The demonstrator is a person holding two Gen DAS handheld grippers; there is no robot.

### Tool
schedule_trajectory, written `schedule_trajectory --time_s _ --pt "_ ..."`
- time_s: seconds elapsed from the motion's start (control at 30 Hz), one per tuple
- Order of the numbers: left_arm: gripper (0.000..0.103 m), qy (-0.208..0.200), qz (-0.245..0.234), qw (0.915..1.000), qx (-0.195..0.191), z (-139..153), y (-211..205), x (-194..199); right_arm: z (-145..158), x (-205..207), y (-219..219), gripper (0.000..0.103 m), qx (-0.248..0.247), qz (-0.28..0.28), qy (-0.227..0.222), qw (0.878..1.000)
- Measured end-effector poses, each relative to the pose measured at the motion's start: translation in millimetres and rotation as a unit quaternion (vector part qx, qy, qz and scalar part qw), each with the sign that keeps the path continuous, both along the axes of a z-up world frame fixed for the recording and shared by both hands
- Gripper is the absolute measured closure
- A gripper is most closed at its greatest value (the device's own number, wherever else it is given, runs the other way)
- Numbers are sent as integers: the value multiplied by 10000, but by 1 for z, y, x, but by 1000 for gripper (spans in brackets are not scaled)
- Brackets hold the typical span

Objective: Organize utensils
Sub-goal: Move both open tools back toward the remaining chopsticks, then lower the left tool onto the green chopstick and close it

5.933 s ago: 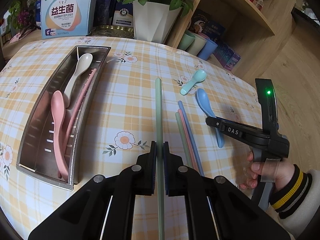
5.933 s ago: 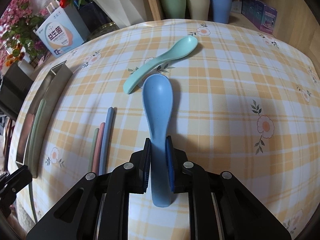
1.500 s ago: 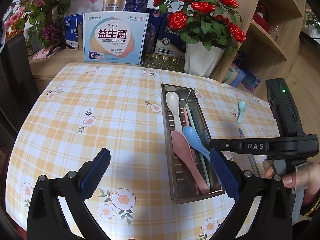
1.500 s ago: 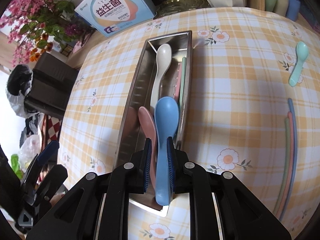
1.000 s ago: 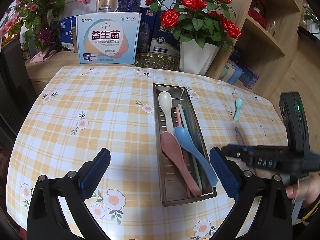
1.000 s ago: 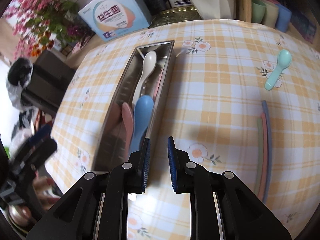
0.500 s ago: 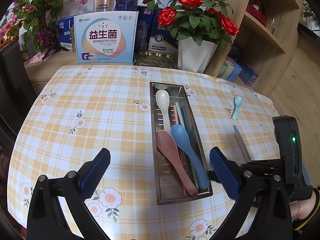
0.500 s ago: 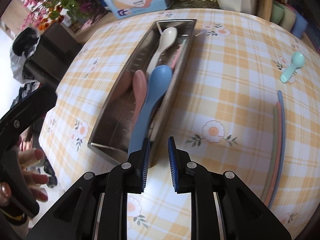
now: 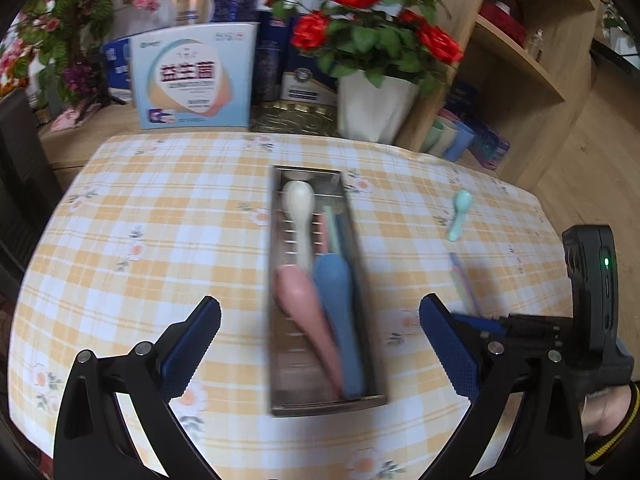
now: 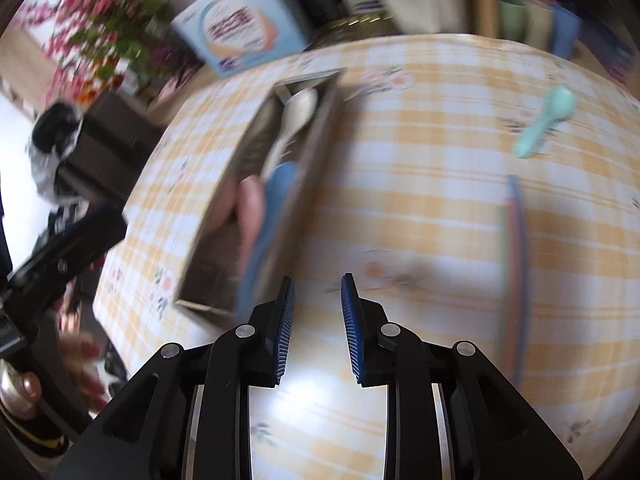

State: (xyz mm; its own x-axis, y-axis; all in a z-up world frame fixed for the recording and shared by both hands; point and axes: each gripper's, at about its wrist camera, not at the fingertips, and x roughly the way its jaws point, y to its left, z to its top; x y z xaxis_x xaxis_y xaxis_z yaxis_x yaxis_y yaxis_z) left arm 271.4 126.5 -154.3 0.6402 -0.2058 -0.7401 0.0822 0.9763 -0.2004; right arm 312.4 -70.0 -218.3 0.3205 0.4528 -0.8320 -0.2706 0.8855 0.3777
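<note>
Mint spoon (image 9: pixel 459 214), chopsticks (image 10: pixel 515 264) loose on tablecloth (image 9: pixel 168 216) beside tray (image 9: pixel 276 320).

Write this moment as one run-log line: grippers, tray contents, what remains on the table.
left gripper: open, empty | right gripper: open, empty, jaws just opening | tray: white, pink, blue spoon | table: mint spoon, sticks

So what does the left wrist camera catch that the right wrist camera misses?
Only the left wrist view shows the red roses in their white pot and the wooden shelf. Only the right wrist view shows the right gripper with nothing between its fingers, its jaws having just been opening, and a dark chair beside the table. Both show the metal tray, the blue spoon lying in it and the mint spoon on the cloth.
</note>
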Motion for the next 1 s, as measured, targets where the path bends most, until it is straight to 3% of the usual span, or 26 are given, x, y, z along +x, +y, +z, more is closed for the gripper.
schedule_trajectory --time_s 0.17,0.3,0.43,0.6,0.67,0.73,0.77,1.0 --pt "6 203 -301 9993 122 -9 -57 9 -4 2 -77 79 -52 -716 -135 9973" --pt "6 461 -329 9974 441 -27 -107 17 -15 -3 -136 79 -122 -1244 -146 9920" --pt "8 692 -480 9951 510 -47 -149 19 -26 -8 -176 79 -267 -1515 -225 9878" --pt "35 1104 -709 9905 417 -76 -188 19 -37 -16 -204 79 -223 -1667 -308 9853" --pt "58 1218 -803 9883 434 -86 -196 18 -41 -19 -209 79 -201 -1669 -364 9851" --pt "70 1348 -842 9864 416 -95 -202 16 -44 -21 -210 79 -177 -1670 -392 9850" --pt "74 1391 -832 9861 370 -97 -203 16 -46 -21 -211 79 -151 -1672 -395 9850" --pt "75 1417 -808 9860 356 -101 -213 18 -52 -22 -213 79 -74 -1655 -409 9853"
